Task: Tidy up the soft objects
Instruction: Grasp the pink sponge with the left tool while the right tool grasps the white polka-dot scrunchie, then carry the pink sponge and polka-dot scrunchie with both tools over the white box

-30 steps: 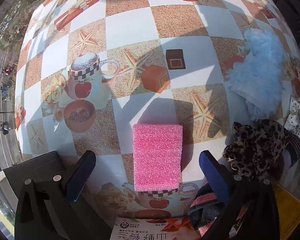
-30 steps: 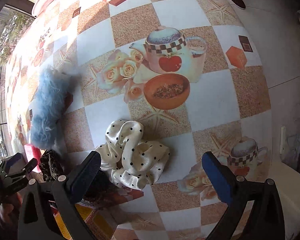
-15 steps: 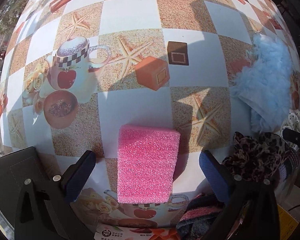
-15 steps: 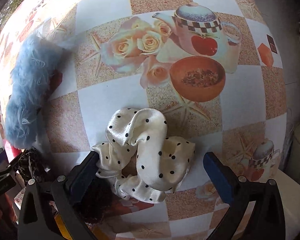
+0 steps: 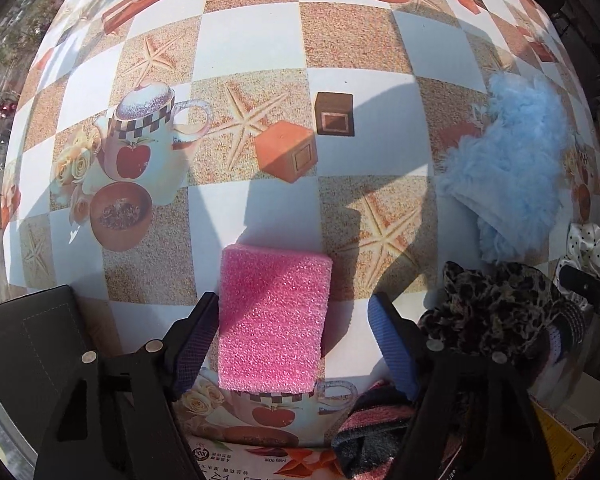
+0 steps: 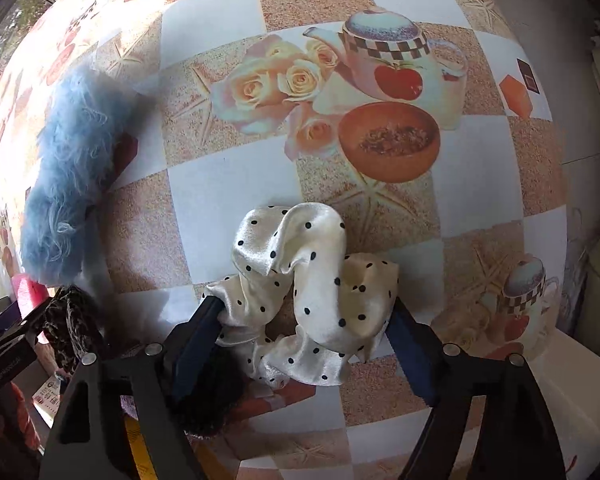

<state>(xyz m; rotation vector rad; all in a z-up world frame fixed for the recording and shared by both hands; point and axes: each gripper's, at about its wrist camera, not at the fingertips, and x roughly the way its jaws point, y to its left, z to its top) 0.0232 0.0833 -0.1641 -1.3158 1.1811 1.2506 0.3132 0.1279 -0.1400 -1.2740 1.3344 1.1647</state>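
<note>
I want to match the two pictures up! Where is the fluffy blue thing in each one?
Left wrist view: the fluffy blue thing lies at the right edge, above the leopard scrunchie.
Right wrist view: it lies along the left edge, above the same leopard scrunchie.
Shared landmark: the leopard scrunchie.

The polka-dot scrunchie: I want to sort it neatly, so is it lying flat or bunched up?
Bunched up. The polka-dot scrunchie heaps in raised satin folds on the tablecloth, between the closing jaws of the right gripper.
</note>
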